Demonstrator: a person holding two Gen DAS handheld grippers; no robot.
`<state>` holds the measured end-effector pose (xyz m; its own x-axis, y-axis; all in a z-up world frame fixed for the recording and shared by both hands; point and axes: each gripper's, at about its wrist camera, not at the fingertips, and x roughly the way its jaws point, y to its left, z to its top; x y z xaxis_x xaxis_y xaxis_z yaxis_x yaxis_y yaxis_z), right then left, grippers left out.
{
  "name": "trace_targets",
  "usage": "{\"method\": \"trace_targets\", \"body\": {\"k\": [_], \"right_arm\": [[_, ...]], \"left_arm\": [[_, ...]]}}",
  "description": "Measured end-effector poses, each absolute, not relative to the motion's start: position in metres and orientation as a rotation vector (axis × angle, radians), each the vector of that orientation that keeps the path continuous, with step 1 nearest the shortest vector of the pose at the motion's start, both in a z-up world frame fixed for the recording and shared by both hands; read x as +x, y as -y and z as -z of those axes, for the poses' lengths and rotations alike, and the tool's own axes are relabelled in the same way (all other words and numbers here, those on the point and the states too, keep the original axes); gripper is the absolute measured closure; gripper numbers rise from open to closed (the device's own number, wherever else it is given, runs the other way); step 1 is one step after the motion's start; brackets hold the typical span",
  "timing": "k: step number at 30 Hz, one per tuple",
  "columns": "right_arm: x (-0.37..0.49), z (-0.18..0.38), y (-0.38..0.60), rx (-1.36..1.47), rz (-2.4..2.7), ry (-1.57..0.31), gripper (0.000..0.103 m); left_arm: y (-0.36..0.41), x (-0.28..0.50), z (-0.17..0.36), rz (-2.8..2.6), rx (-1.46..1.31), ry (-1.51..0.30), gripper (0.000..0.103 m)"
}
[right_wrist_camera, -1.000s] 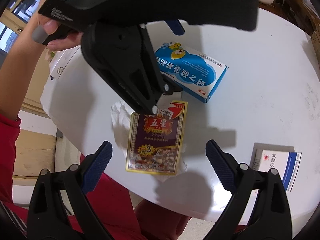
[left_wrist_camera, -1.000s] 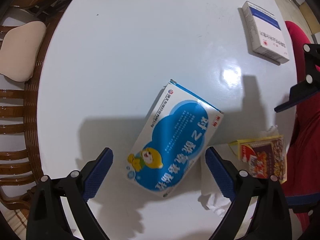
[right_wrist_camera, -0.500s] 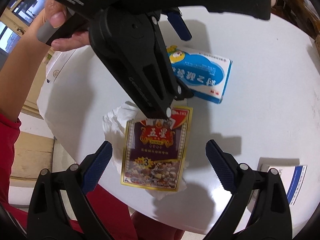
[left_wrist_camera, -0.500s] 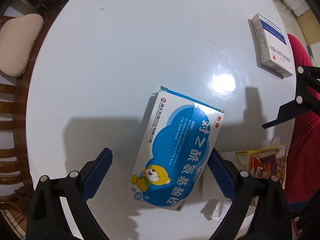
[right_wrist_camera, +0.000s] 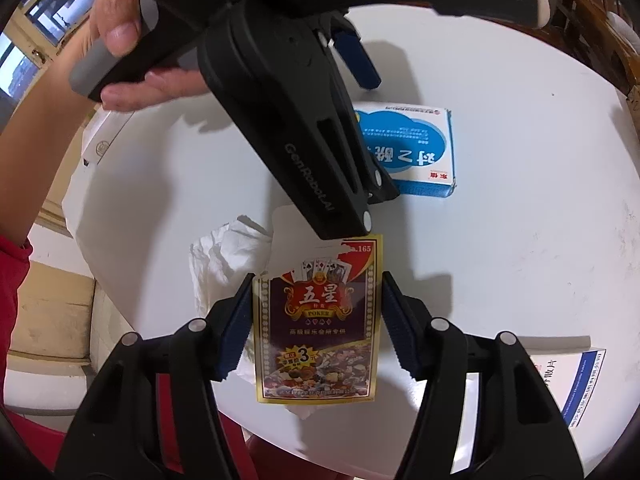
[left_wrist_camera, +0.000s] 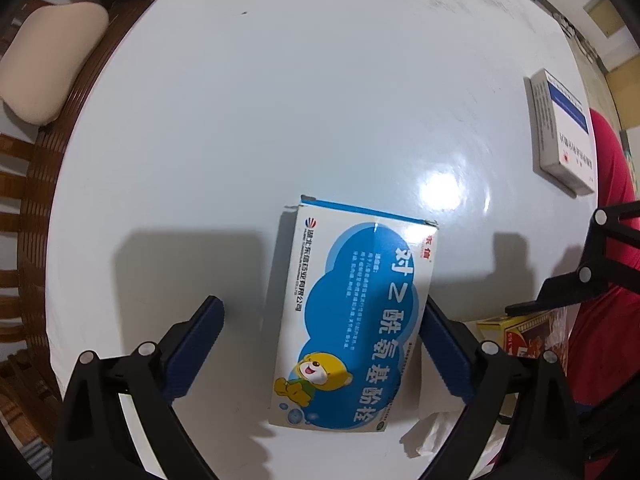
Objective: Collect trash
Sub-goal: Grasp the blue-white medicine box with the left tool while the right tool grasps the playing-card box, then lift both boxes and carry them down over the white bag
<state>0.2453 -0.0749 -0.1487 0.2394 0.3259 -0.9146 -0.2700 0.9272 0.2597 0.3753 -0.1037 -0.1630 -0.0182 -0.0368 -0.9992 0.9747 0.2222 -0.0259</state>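
Observation:
A blue-and-white medicine box with a cartoon bear point(left_wrist_camera: 352, 320) lies flat on the round white table point(left_wrist_camera: 280, 100). My left gripper point(left_wrist_camera: 320, 344) is open around it; the right finger touches the box's right edge, the left finger stands apart. The box also shows in the right wrist view point(right_wrist_camera: 416, 152), partly behind the left gripper's body. A poker card box point(right_wrist_camera: 320, 320) lies on crumpled white tissue point(right_wrist_camera: 224, 264) at the table's near edge. My right gripper point(right_wrist_camera: 316, 324) has closed on the card box's two long sides.
A white box with a blue stripe point(left_wrist_camera: 560, 128) lies near the table's right edge, also in the right wrist view point(right_wrist_camera: 576, 380). Wooden chairs with a beige cushion point(left_wrist_camera: 44, 64) stand at the left. The person's red clothing point(left_wrist_camera: 608, 240) is beside the table.
My left gripper moved forward so the bear box now sits between its fingers. My right gripper moved down over the card box and closed from wide open onto its sides.

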Motion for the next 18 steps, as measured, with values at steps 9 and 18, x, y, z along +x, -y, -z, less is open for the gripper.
{"method": "trace_targets", "body": {"k": [9,18], "right_arm": [[0.242,0.140,0.089,0.053,-0.407,-1.253,0.043],[0.232,0.129,0.101,0.038,-0.379,-1.223,0.044]], "left_arm": [[0.087,0.388,0.151,0.985,0.891,-1.294,0.032],[0.084,0.384,0.144,0.844,0.806,-1.331,0.043]]}}
